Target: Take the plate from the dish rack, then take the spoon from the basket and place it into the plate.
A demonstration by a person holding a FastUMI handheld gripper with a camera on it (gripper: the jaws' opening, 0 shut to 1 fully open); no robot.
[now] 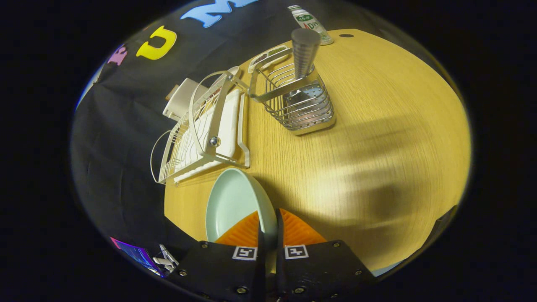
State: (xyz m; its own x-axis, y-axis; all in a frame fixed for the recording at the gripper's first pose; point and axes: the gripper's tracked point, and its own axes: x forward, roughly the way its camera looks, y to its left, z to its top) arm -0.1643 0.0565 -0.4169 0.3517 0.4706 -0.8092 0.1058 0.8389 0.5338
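On the worktop (377, 138) we see the dish rack (201, 130), basket (293, 100) beside it, spoon (304, 52) upright inside, bottle (310, 23) behind. Our tongs (268, 233) are pinched onto the plate (235, 205) rim, just off the rack.

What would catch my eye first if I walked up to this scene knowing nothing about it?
Probably the pale plate, held on edge with its rim pinched between the fingers of the gripper, just in front of the white dish rack. Beyond it on the wooden table stands a wire basket with a thick metal handle sticking up from it.
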